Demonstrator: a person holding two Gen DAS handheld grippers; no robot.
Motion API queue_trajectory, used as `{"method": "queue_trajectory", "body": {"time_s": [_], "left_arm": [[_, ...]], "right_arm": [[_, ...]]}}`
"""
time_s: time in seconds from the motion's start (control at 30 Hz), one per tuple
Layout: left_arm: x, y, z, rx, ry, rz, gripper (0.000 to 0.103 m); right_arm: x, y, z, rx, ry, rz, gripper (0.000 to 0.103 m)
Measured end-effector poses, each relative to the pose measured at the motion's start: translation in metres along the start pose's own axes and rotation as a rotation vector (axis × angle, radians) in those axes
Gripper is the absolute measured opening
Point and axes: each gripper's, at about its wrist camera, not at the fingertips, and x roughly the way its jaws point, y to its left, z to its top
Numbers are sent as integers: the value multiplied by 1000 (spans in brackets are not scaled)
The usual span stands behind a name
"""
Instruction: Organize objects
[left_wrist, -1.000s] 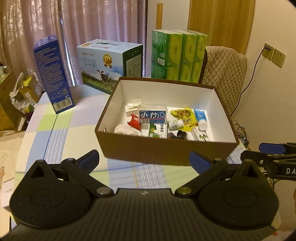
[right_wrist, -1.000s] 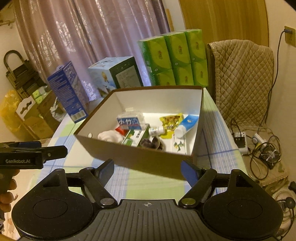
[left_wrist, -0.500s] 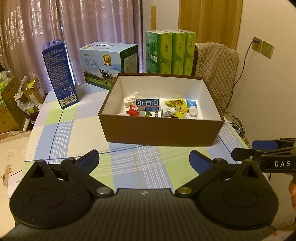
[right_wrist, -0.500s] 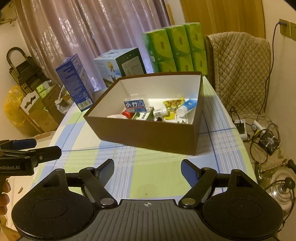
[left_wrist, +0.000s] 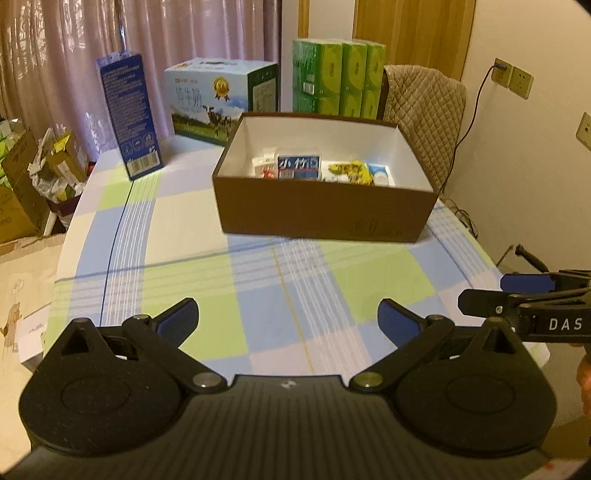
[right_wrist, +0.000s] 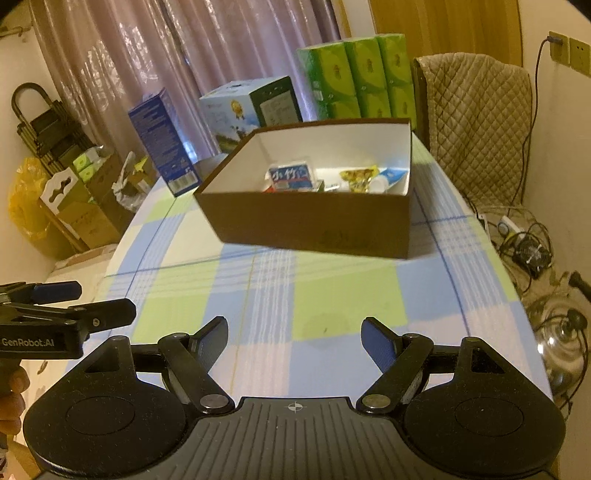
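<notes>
Nearest, the left gripper (left_wrist: 287, 315) and right gripper (right_wrist: 294, 334) hover spread wide and empty over the checked tablecloth (left_wrist: 258, 295), likely finished. Beyond, the brown box (left_wrist: 321, 214) holds the gathered small packets (left_wrist: 298, 168), corralled together.

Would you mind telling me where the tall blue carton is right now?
In both wrist views the tall blue carton stands upright at the table's far left, left of the brown box and beside the milk carton case.
</notes>
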Motion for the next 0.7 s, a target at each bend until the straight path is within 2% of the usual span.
{"method": "queue_trajectory", "body": {"time_s": [0.33,0.7], "left_arm": [[-16,20,-37,-3,43,-21,102],[-26,34,-58,-1,59,-29,102]], "right_arm": [[-5,32,-34,5,39,-18,76],[-9,51,-55,7,51,-28,76]]}}
